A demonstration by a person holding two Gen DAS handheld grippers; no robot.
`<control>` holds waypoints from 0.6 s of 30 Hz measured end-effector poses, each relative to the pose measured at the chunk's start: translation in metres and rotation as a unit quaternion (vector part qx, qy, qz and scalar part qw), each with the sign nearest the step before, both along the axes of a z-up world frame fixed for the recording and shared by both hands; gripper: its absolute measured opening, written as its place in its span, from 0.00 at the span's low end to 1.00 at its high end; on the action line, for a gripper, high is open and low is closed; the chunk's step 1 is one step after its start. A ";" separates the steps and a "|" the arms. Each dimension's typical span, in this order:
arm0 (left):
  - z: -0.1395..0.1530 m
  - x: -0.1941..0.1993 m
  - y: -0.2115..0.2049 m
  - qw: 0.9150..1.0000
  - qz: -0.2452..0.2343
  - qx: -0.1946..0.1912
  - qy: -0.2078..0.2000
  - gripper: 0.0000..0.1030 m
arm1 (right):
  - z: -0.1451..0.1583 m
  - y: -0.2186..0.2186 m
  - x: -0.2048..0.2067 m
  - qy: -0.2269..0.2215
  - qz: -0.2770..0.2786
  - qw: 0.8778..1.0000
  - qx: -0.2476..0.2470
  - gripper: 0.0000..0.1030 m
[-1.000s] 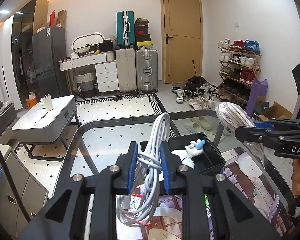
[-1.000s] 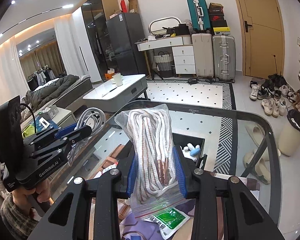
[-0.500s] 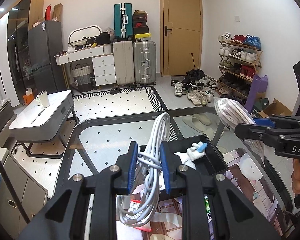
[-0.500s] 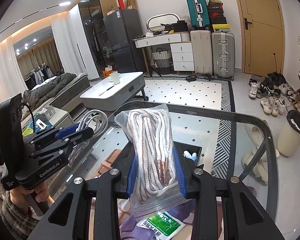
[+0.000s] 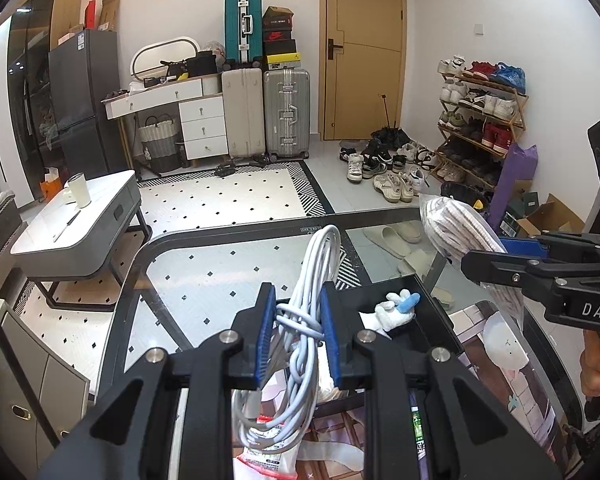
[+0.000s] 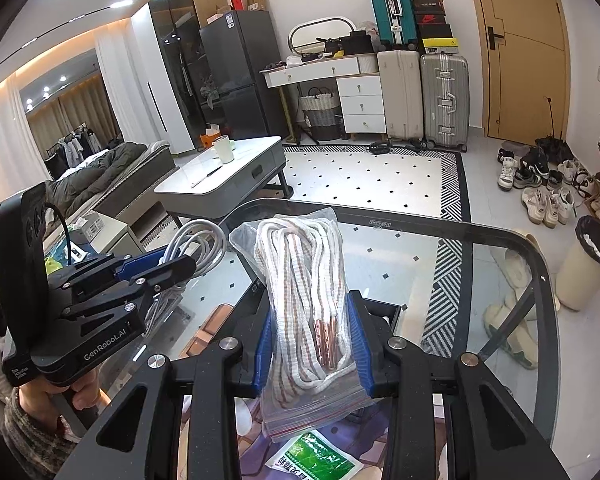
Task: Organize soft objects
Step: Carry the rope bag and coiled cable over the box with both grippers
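Observation:
My left gripper (image 5: 296, 332) is shut on a coiled white cable (image 5: 314, 280) and holds it above the glass table (image 5: 220, 276). My right gripper (image 6: 312, 344) is shut on a clear zip bag of white-and-brown rope (image 6: 304, 280), also held above the table. A black bin (image 5: 432, 328) sits on the table just beyond the left gripper, with a white plush toy with a blue tip (image 5: 396, 308) inside. The right gripper with its bag shows at the right of the left wrist view (image 5: 496, 264); the left gripper with its cable shows at the left of the right wrist view (image 6: 172, 268).
A green-printed packet (image 6: 312, 456) and a red-and-white packet (image 5: 268, 456) lie on the patterned mat under the grippers. A grey coffee table (image 5: 76, 224) with a cup stands to the left. Suitcases, a shoe rack (image 5: 480, 120) and shoes line the far side.
Both grippers have risen slightly and drawn back with their loads still held; the black bin sits lower in the right wrist view and is more hidden behind the bag.

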State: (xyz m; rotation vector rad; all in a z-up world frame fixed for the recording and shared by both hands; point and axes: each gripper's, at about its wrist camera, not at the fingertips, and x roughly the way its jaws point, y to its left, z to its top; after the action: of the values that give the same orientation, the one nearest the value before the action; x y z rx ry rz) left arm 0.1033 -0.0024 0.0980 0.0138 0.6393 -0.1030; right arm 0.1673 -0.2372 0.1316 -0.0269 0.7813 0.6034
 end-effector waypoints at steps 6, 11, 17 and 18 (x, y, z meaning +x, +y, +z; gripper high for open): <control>-0.012 0.009 -0.005 1.000 -0.005 0.001 0.018 0.20 | -0.009 0.004 0.012 0.015 -0.001 1.000 -0.005 0.33; -0.018 0.017 -0.009 1.000 -0.010 0.003 0.029 0.20 | -0.021 0.009 0.020 0.027 -0.001 1.000 -0.010 0.33; -0.028 0.030 -0.011 0.999 -0.016 -0.002 0.050 0.20 | -0.032 0.015 0.030 0.042 -0.002 0.999 -0.015 0.33; -0.030 0.032 -0.012 0.998 -0.018 -0.001 0.053 0.20 | -0.035 0.016 0.032 0.045 -0.001 0.999 -0.017 0.33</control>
State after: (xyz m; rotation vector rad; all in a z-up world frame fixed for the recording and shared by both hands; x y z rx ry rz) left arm 0.1355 -0.0147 0.0678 0.0172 0.7445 -0.1402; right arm 0.1992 -0.2208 0.0969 -0.0292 0.8780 0.5920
